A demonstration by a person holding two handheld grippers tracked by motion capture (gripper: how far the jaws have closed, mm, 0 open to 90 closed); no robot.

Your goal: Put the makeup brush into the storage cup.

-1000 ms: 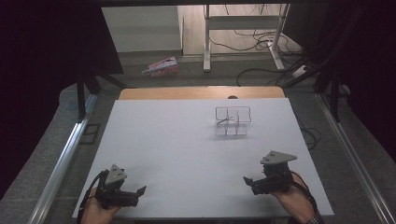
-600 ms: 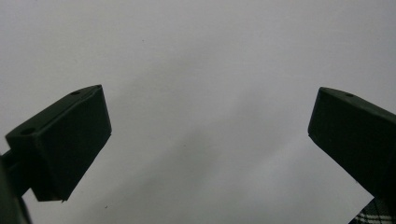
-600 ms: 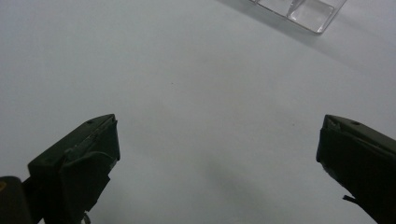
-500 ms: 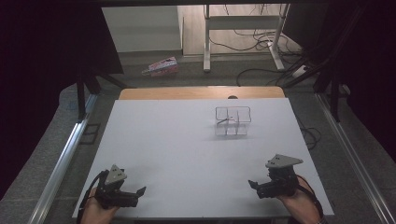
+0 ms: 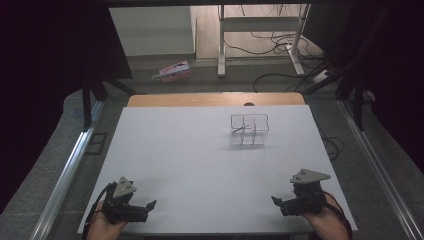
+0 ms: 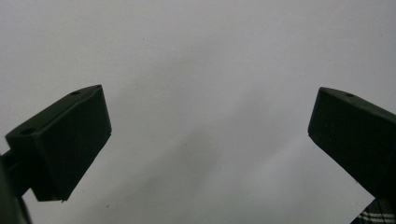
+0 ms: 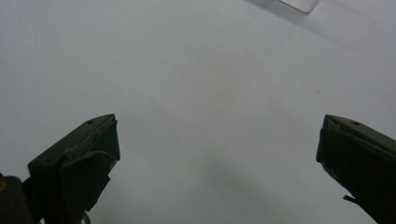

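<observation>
A clear plastic organizer, its thin walls splitting it into small compartments, sits right of centre toward the far side of the white tabletop. The left claw and right claw rest near the front edge, both spread wide, empty.

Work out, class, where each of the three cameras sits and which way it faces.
High view: above the near edge, looking forward and down on the white table; hands, left gripper and right gripper show.
Left gripper view: rides the left gripper, faces bare table between open jaws.
Right gripper view: the same, with the clear box at top.
Shared: box and table.
</observation>
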